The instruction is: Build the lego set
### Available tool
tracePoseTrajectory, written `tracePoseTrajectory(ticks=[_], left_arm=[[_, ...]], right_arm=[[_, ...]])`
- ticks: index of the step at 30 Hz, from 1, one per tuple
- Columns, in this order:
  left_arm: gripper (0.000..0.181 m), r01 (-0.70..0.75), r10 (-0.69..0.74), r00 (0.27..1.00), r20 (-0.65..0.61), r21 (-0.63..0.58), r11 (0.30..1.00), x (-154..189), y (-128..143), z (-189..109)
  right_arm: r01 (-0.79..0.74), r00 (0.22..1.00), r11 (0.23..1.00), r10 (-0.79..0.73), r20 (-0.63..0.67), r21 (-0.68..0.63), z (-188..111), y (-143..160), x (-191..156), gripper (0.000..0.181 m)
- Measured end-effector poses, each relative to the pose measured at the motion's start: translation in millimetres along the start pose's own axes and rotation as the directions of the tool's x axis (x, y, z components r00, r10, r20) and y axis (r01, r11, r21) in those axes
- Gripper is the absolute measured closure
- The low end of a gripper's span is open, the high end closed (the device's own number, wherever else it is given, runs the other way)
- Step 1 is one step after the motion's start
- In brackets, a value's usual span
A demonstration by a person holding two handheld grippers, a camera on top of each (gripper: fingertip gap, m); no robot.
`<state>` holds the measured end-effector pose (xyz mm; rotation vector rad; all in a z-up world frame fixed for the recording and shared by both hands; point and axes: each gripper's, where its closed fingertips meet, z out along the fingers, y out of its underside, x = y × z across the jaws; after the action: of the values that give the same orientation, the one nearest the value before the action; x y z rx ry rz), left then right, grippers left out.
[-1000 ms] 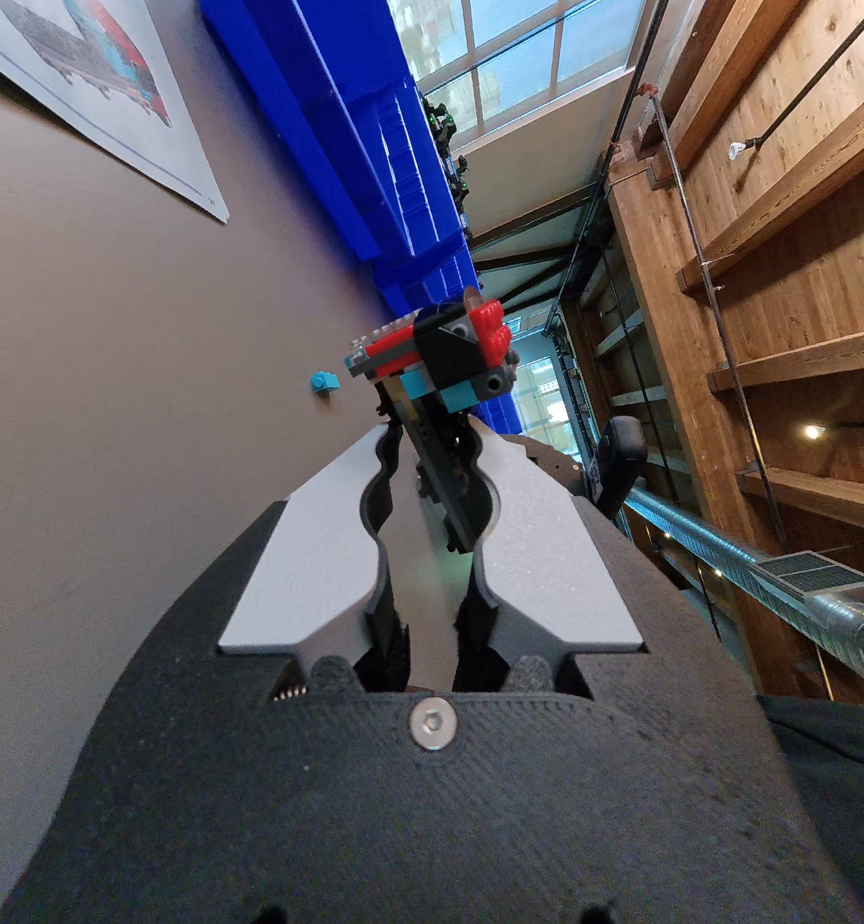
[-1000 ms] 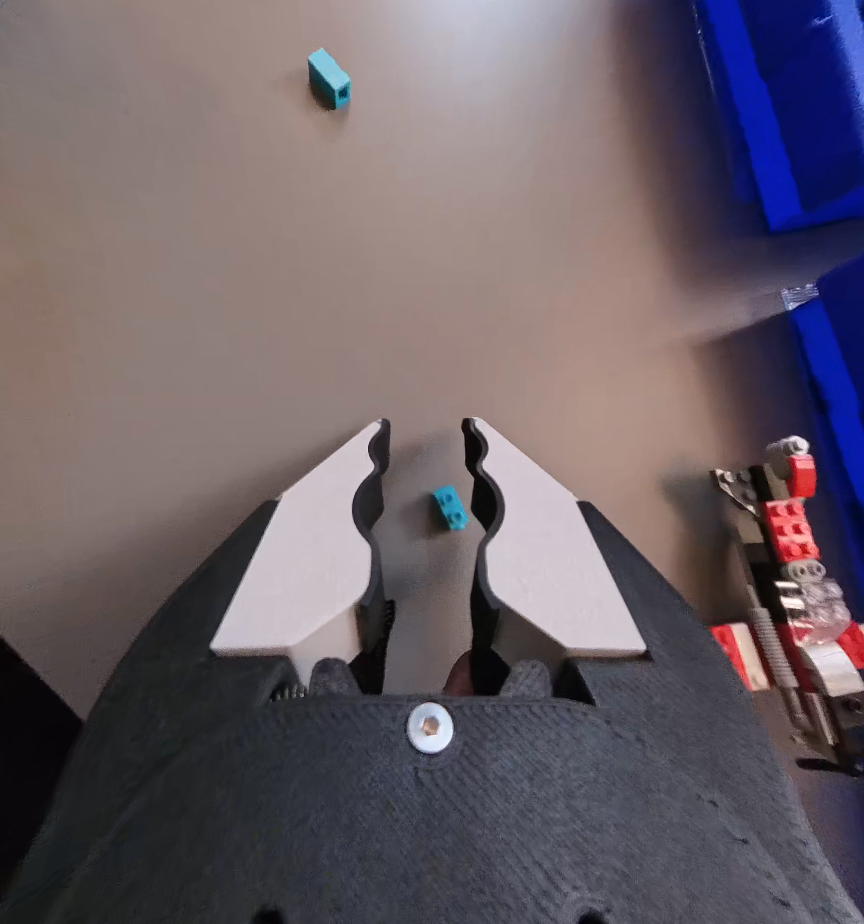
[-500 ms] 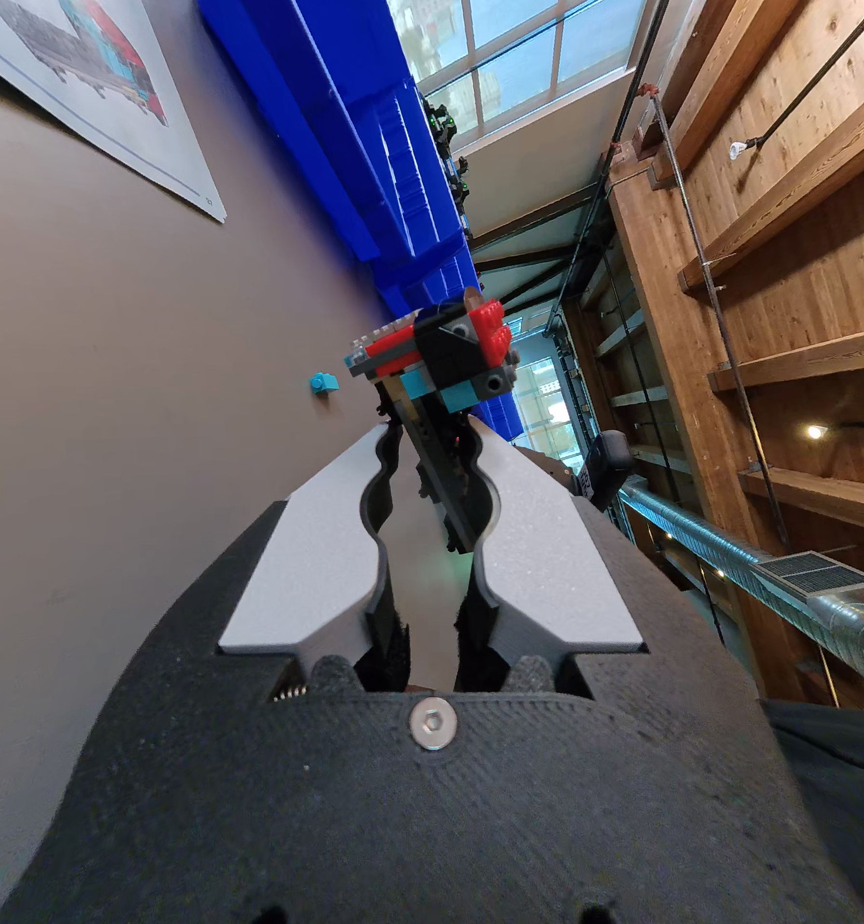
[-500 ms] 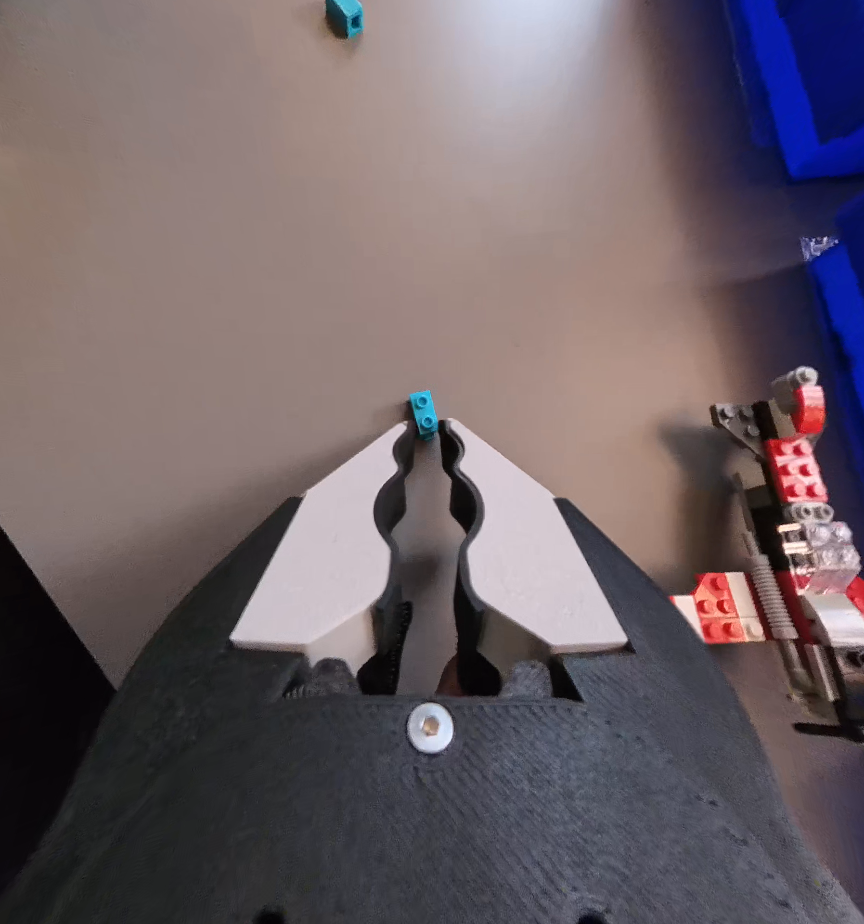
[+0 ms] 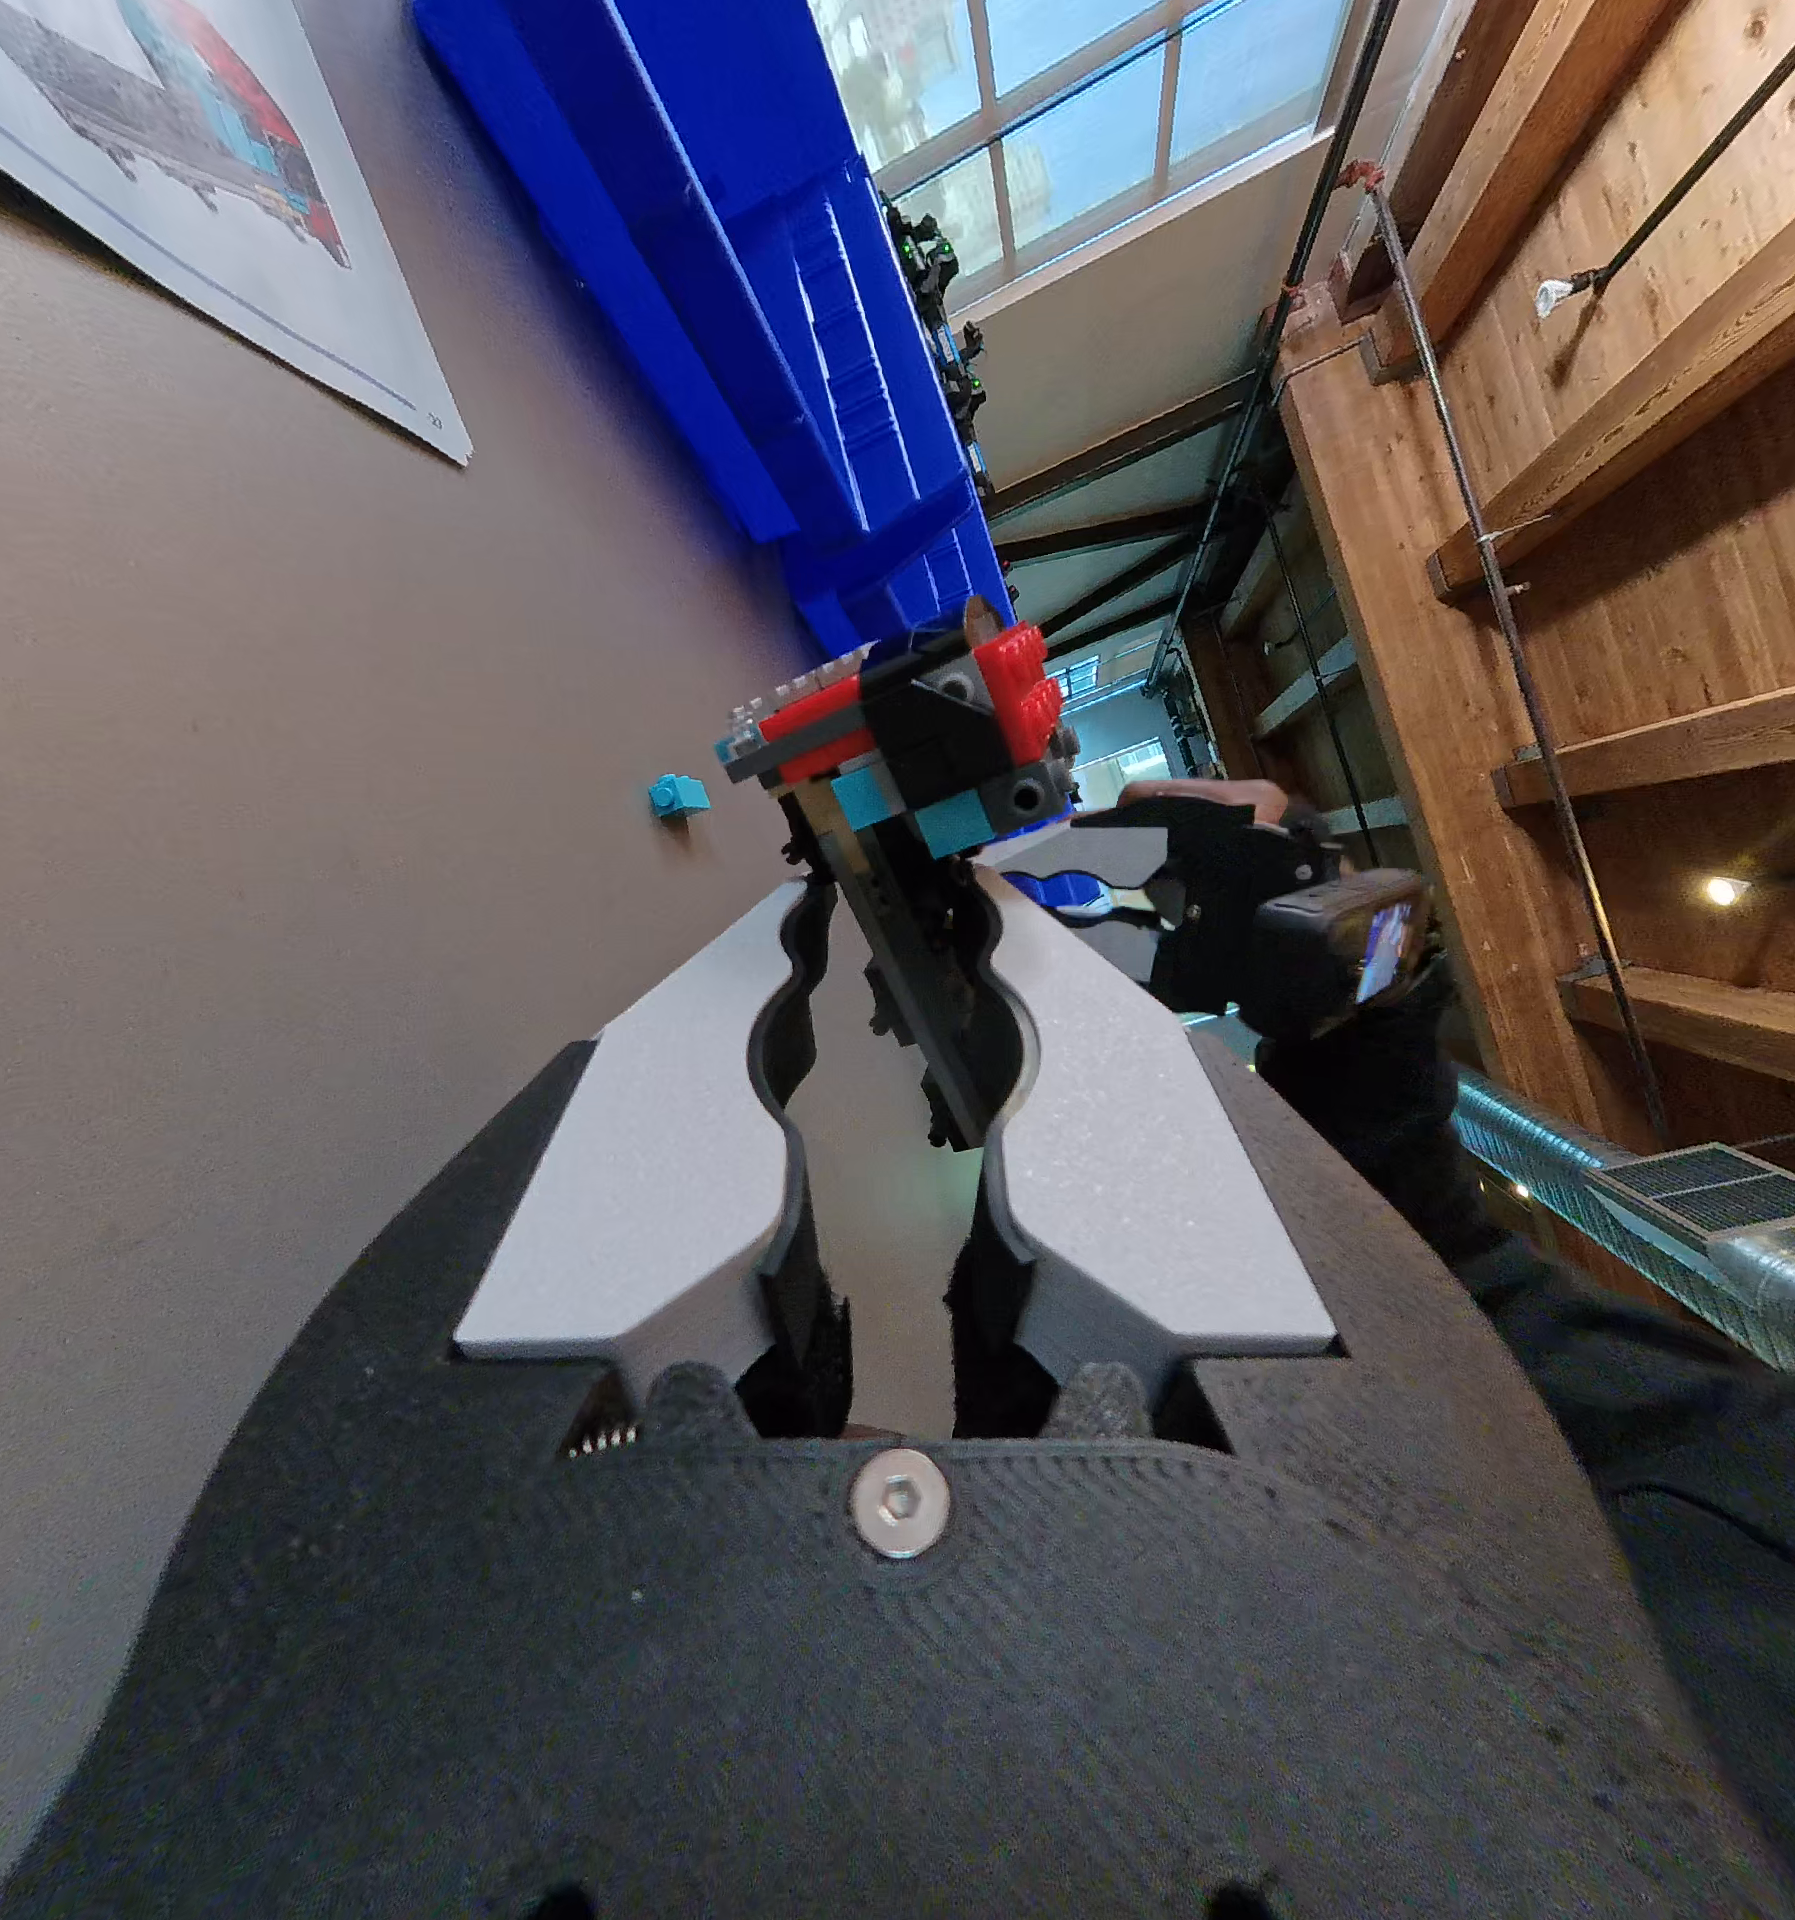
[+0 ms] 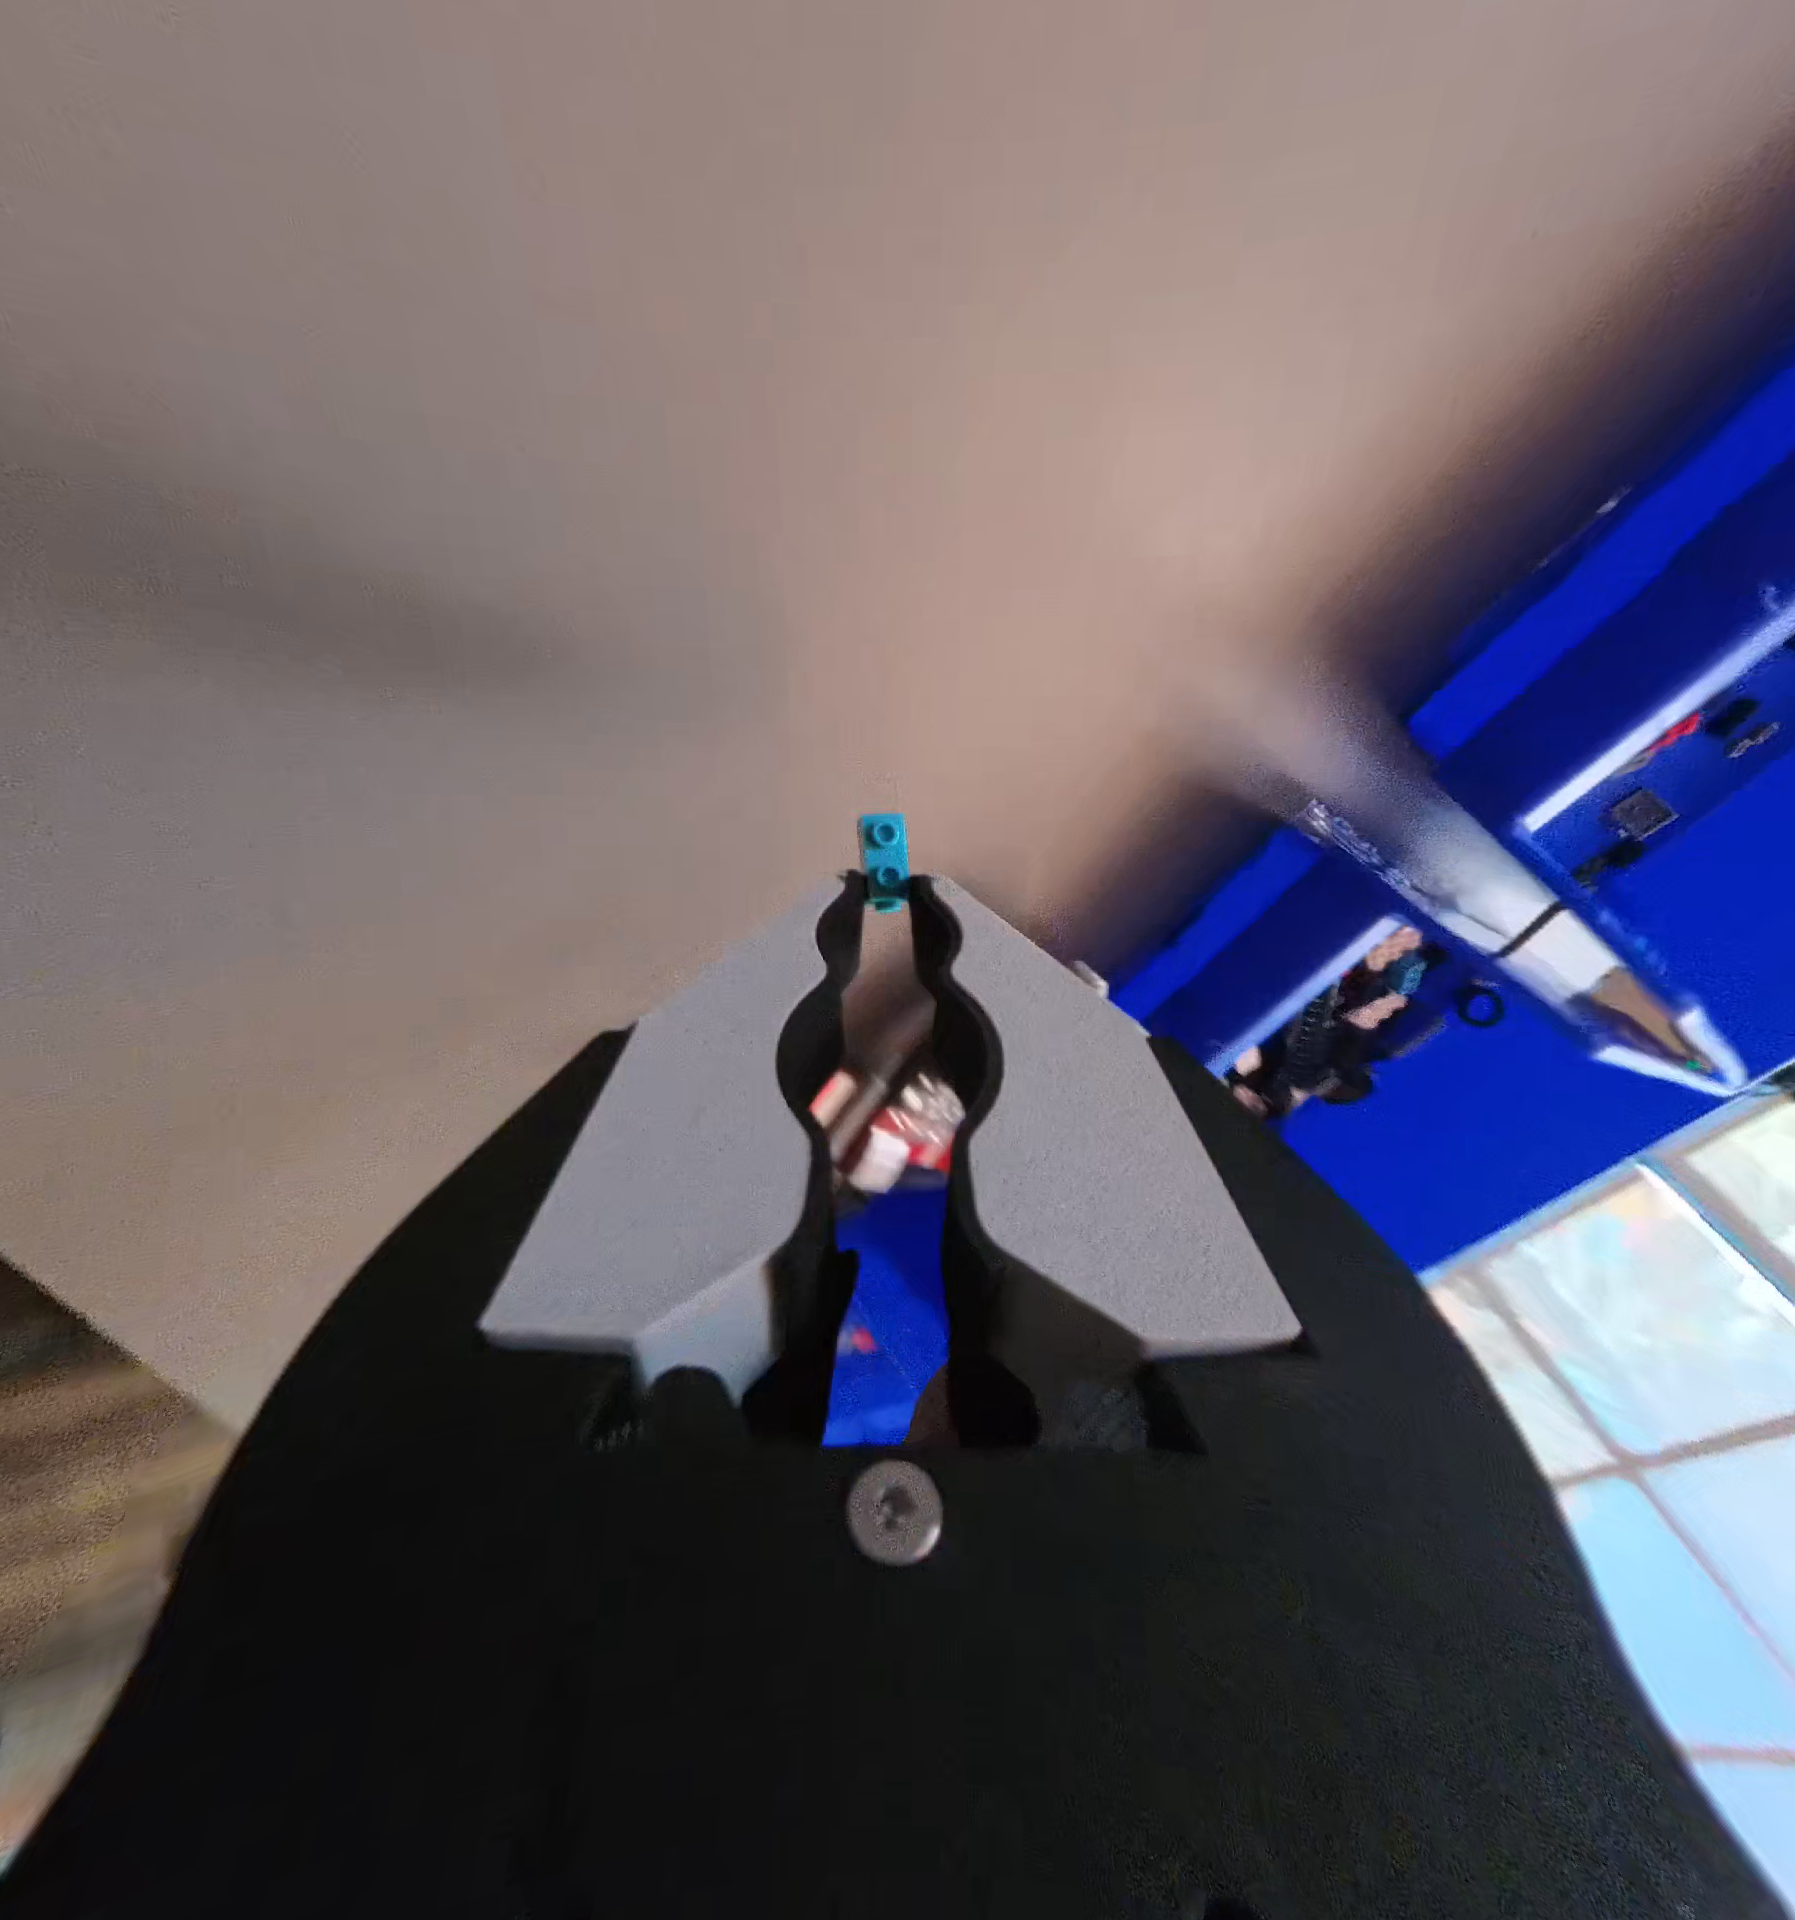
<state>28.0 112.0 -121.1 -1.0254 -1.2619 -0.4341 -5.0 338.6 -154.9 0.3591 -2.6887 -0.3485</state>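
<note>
1. The lego model [image 5: 903,790], a part-built piece of red, black, grey and teal bricks on a long dark base, stood clamped between the fingers of the left tool [image 5: 898,904], its brick-heavy end jutting out past the fingertips and its base running back between them.
2. A small teal brick [image 6: 884,860] was pinched at the very tips of the right tool [image 6: 885,888], studs facing the camera, most of it sticking out beyond the fingertips.
3. Through the gap behind the right tool's tips, red and white bricks showed blurred; what they belonged to could not be told.
4. Another loose teal brick [image 5: 678,798] lay on the brown bench [image 5: 249,831], just left of the held model's far end in the left wrist view.
5. In that same view the right tool [image 5: 1111,868] showed farther off, to the right of the model.
6. A printed instruction sheet [image 5: 197,197] lay on the bench, far to the left tool's upper left.
7. Blue bins [image 5: 768,312] lined the bench beyond the model; in the right wrist view blue bins [image 6: 1651,831] sat to the right of the tool, small parts inside.
8. The right wrist view was motion-blurred.
</note>
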Motion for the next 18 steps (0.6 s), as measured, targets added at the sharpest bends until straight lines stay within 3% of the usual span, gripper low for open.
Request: tracePoseTrajectory(ticks=[4,8,18], left_arm=[[0.157,0.001,-0.001,1.0,0.0,0.006,1.0,0,-1,-1],[0.157,0.007,-0.007,1.0,-0.009,0.009,1.0,1,-2,-2],[0.157,0.03,-0.029,0.999,-0.032,0.024,0.999,1,-7,-6]], right_arm=[[0.147,0.975,0.967,-0.106,0.196,-0.21,2,10,4,0.172],[0.229,0.936,0.926,-0.124,0.329,-0.302,7,1,8,0.172],[0.257,0.912,0.913,-0.121,0.392,-0.317,19,-21,10,0.172]])
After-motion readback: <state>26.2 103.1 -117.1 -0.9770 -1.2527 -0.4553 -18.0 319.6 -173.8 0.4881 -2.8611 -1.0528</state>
